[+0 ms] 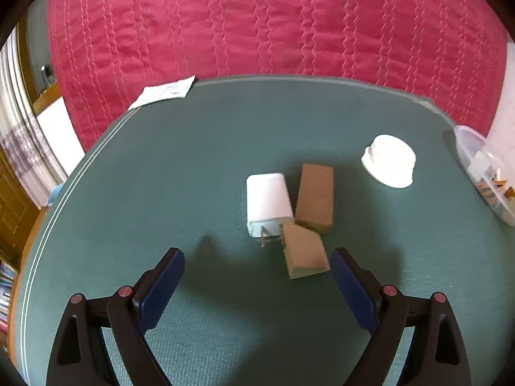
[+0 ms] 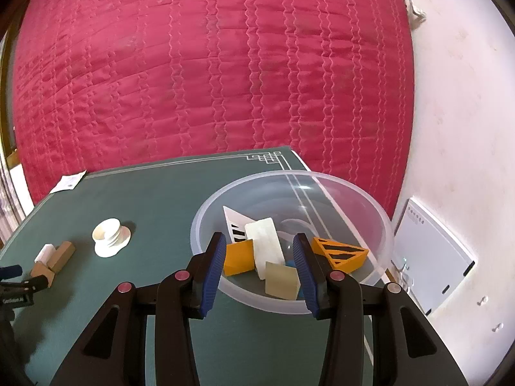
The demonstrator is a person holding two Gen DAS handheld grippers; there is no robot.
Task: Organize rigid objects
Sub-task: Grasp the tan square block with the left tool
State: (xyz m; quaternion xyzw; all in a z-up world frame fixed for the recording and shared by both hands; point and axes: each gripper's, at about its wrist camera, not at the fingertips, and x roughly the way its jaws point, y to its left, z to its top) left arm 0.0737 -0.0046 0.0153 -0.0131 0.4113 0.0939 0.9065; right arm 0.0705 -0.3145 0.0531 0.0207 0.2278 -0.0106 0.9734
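Note:
In the left wrist view, a white plug adapter (image 1: 267, 201) lies on the green table (image 1: 161, 173) with two brown wooden blocks beside it: a long one (image 1: 314, 197) and a wedge-like one (image 1: 304, 255). A white round lid-like piece (image 1: 389, 160) lies further right. My left gripper (image 1: 257, 265) is open and empty, just short of the wedge block. My right gripper (image 2: 259, 251) is open and empty above the near rim of a clear plastic bowl (image 2: 370, 202) that holds orange striped blocks (image 2: 341, 254), a white block (image 2: 265, 239) and a cream block (image 2: 281, 280).
A paper slip (image 1: 164, 91) lies at the table's far left corner. A red quilted bed (image 1: 257, 22) lies beyond the table. The bowl's edge shows at the right in the left wrist view (image 1: 466, 141). A white wall plate (image 2: 431, 254) is right of the bowl.

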